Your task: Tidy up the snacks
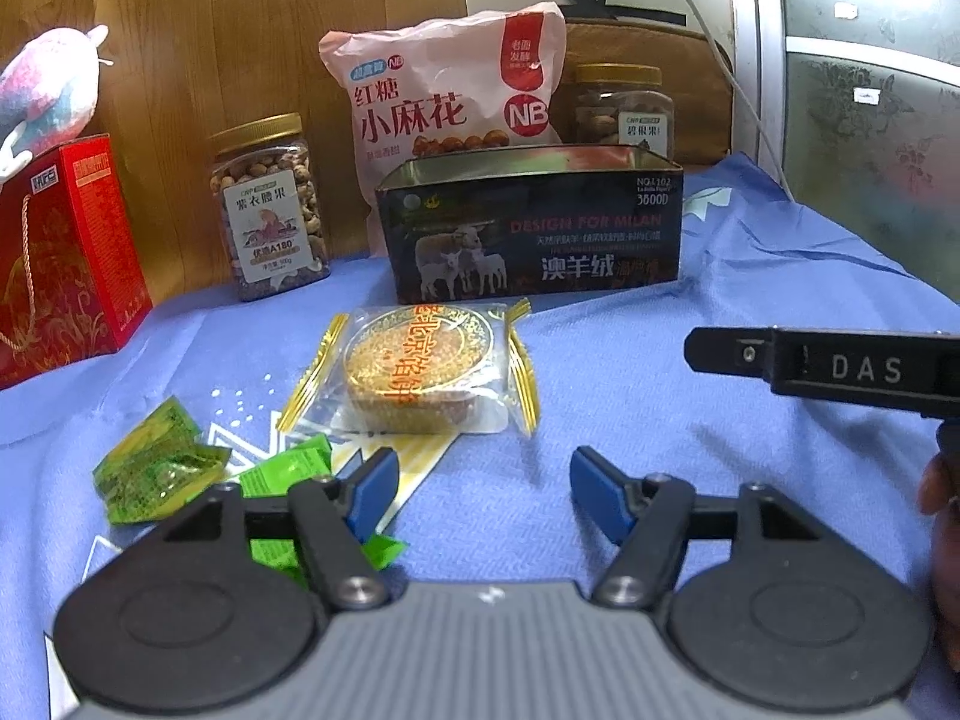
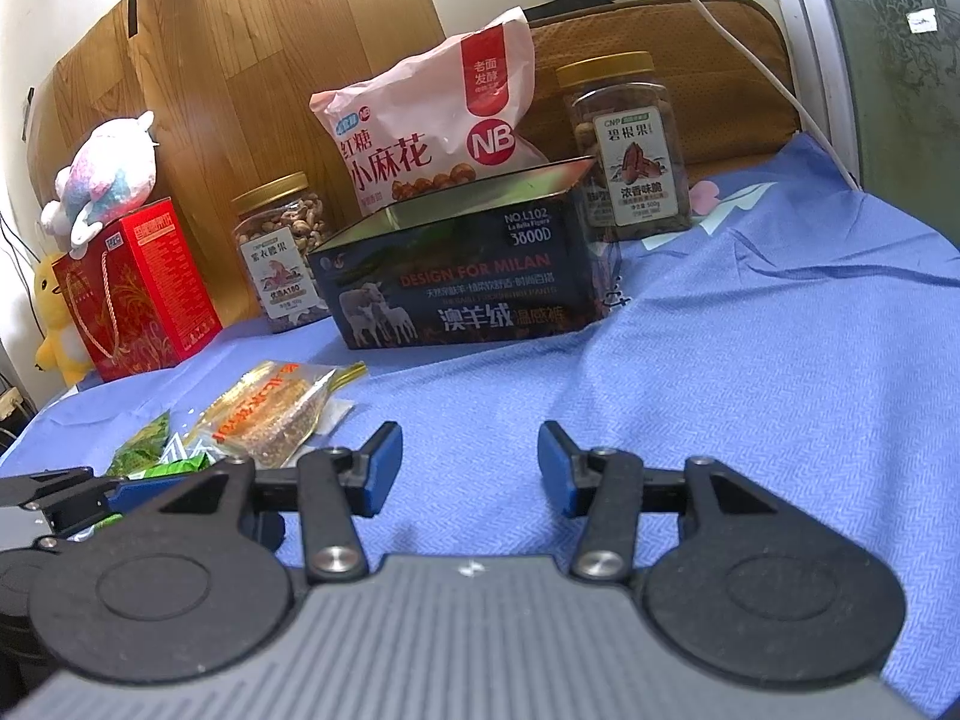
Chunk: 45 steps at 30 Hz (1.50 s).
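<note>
On a blue cloth [image 1: 690, 480] against a wood-panelled wall [image 1: 240, 30], both the left gripper [image 1: 483, 489] and right gripper [image 2: 468, 465] hover empty with fingers apart, a wrapped cake [image 1: 414, 366] and green candies [image 1: 159, 468] lying before an open tin [image 1: 531, 222].

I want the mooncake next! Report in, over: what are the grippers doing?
Left gripper open, empty, just short of wrapped mooncake. Right gripper open, empty, over blue cloth. Open tin behind mooncake; path unblocked.

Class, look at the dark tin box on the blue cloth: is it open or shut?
Open: the tin box has no lid, and its bare inner walls show. Its contents cannot be seen.
</note>
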Motion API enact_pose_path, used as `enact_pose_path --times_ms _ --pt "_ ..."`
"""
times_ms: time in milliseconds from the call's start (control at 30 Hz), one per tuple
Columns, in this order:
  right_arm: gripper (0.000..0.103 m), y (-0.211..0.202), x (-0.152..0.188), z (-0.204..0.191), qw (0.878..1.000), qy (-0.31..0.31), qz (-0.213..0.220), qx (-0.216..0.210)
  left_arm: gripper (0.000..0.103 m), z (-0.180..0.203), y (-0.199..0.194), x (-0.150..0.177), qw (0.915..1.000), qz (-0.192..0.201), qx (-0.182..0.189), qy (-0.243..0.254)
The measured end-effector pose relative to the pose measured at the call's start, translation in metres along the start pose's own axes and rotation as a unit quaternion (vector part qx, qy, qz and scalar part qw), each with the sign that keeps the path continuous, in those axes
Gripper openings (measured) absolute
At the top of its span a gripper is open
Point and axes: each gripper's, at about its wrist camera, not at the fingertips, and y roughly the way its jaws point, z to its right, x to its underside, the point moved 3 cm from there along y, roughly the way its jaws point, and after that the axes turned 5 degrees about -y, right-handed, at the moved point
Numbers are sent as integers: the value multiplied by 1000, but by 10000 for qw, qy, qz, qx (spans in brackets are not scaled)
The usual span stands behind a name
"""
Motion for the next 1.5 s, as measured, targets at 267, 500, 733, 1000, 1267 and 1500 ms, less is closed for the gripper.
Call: enact_pose_path --times_ms 267,500,733,1000,1267,1500 --pt "53 0 0 1 10000 -10 -21 2 65 -4 -17 2 9995 237 208 -43" --pt "53 -1 0 -8 9998 -206 -80 -22 67 -34 -54 11 9978 390 358 -392" --pt "61 0 -5 -49 9939 -667 -285 -832 76 -106 -83 27 9907 502 -294 -1231" --pt "67 7 -4 -130 9663 -1741 -610 -1798 75 -143 -92 29 9829 515 -437 -1715" --pt "81 45 3 -164 9511 -1934 -1333 -2007 75 -144 -92 31 9810 392 124 -1898" --pt "63 40 7 -160 9477 -2091 -1320 -2020 76 -126 -91 30 9833 346 355 -1751"
